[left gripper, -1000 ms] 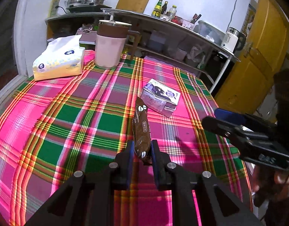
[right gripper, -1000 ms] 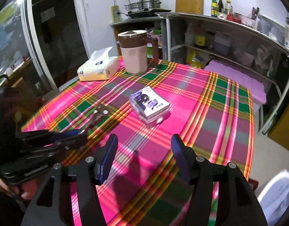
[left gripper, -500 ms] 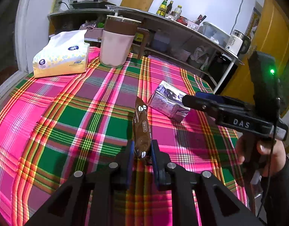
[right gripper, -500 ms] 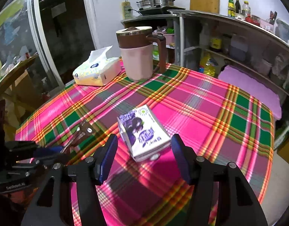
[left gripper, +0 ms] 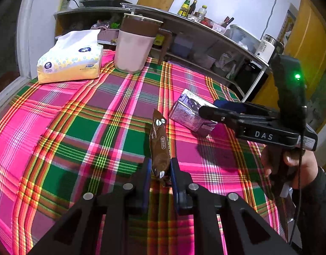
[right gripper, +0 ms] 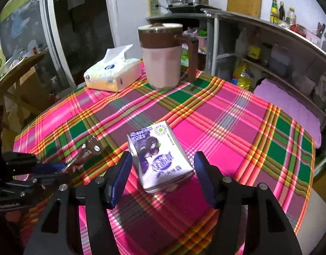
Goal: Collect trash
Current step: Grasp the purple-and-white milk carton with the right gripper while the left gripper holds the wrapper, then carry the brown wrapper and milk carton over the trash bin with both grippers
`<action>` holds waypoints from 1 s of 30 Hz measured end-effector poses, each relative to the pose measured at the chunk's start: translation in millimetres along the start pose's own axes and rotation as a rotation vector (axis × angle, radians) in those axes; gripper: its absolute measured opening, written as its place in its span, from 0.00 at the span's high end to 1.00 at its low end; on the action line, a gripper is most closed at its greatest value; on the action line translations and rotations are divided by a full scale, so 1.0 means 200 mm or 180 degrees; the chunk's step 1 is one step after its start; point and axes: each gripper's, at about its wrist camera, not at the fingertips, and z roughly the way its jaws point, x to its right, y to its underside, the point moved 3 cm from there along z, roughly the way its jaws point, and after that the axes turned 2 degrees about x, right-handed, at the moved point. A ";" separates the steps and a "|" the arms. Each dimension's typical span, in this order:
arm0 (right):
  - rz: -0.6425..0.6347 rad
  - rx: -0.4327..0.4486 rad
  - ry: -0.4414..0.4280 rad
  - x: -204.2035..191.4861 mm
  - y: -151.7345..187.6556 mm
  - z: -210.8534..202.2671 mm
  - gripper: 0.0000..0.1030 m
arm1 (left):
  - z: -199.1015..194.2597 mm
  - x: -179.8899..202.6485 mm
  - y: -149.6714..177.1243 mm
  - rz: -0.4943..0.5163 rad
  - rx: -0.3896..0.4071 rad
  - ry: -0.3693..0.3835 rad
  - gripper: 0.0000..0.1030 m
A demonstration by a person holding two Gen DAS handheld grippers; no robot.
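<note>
Right gripper [right gripper: 160, 176] now straddles carton [right gripper: 159, 159] (lengthwise away).

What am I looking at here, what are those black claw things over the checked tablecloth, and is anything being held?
These are no robot arms. A person holds a two-finger gripper in each hand, and each gripper carries a wide-angle camera looking along its fingers. One picture is from the left gripper, the other from the right gripper.

On the tablecloth sit a tissue pack, a jug, a purple carton and a brown wrapper.

The left gripper is shut on the wrapper's near end. The right gripper is open with the carton between its fingers, not yet squeezed. In the left view you also see the person's hand holding the right gripper.
</note>
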 end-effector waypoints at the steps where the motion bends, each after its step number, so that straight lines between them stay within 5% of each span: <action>1: 0.0006 -0.0029 -0.0081 0.00 0.00 0.01 0.40 | 0.00 0.00 0.00 0.0001 0.0001 -0.0001 0.83; 12: -0.0200 -0.0156 -0.0099 -0.14 0.03 0.03 0.40 | 0.01 -0.01 0.00 -0.0042 -0.0018 -0.0024 0.83; 16: -0.0027 -0.0189 0.0006 -0.14 0.02 0.04 0.40 | 0.01 -0.02 0.00 -0.0049 -0.0017 -0.0038 0.83; 18: 0.0044 -0.0194 0.0017 -0.14 0.01 0.03 0.49 | 0.01 -0.02 0.00 -0.0048 -0.0014 -0.0040 0.83; 30: 0.0297 -0.0110 0.0220 -0.16 0.07 -0.09 0.49 | -0.06 0.00 0.01 -0.0011 0.0034 -0.0045 0.83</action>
